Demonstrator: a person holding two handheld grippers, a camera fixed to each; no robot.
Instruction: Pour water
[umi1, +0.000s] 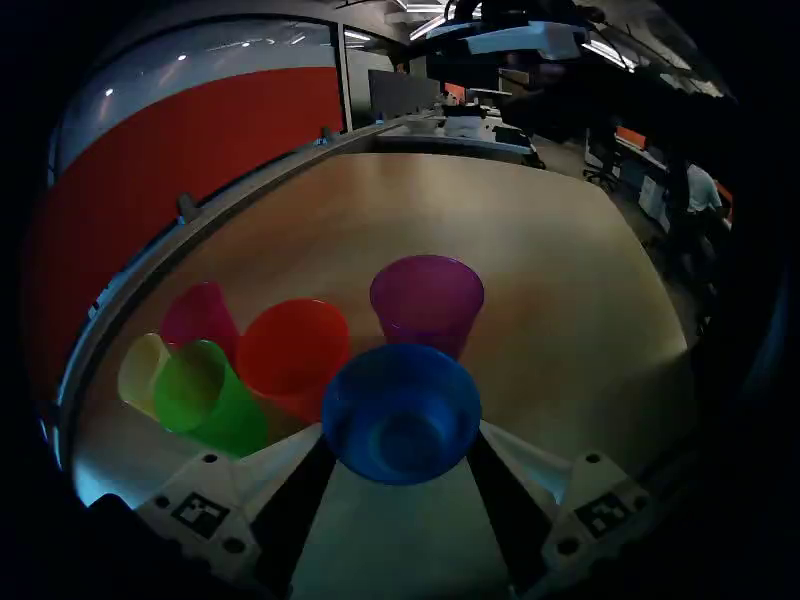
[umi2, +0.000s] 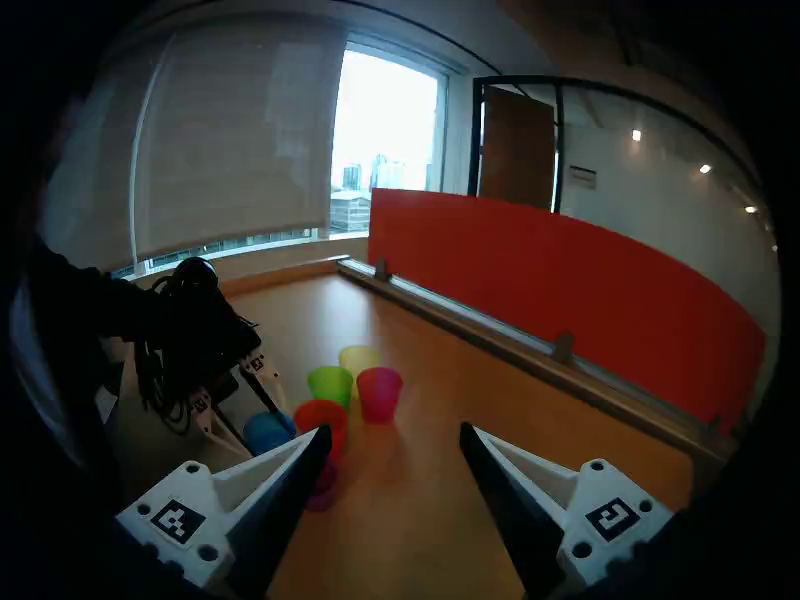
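Clamping blue cup (umi1: 400, 395): left gripper (umi1: 400, 433) | right gripper (umi2: 395, 432) spread, facing window (umi2: 390, 150)

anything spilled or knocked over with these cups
Nothing stands out. The six cups stand upright on the table, and no puddle shows around them. The blue cup sits level, held in the left gripper.

A translucent blue cup (umi1: 400, 405) stood upright, clasped by the left hand-held gripper (umi1: 400, 436), with the purple cup (umi1: 427, 300), red cup (umi1: 292, 355), green cup (umi1: 205, 395), pink cup (umi1: 200, 315) and yellow cup (umi1: 140, 372) clustered upright just beyond on the worktop (umi1: 520, 220).
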